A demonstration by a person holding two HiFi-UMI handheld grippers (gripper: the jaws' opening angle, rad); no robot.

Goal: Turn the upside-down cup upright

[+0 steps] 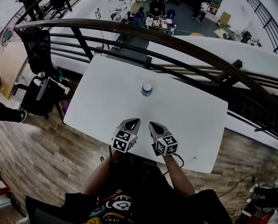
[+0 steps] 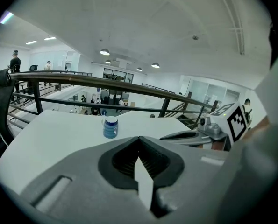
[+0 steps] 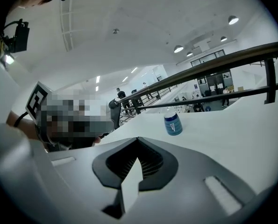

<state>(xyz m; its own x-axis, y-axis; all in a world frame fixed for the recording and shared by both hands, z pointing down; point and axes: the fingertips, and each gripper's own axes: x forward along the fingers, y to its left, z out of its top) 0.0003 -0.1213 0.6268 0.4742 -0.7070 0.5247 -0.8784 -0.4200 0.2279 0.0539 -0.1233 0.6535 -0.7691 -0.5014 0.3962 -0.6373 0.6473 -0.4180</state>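
Observation:
A small blue cup (image 1: 146, 89) with a white base on top stands upside down near the middle of the white table (image 1: 106, 101). It also shows in the left gripper view as the cup (image 2: 110, 127) and in the right gripper view as the cup (image 3: 173, 124). My left gripper (image 1: 133, 122) and right gripper (image 1: 153, 125) hover side by side over the table's near part, short of the cup. Both have their jaws shut with nothing between them. The left gripper (image 2: 139, 149) points at the cup from its right, and the right gripper (image 3: 138, 148) from its left.
A dark curved railing (image 1: 176, 41) runs along the table's far edge, with a drop to a lower floor behind it. An office chair (image 1: 40, 92) stands at the table's left. Wooden floor (image 1: 36, 148) lies around the near side.

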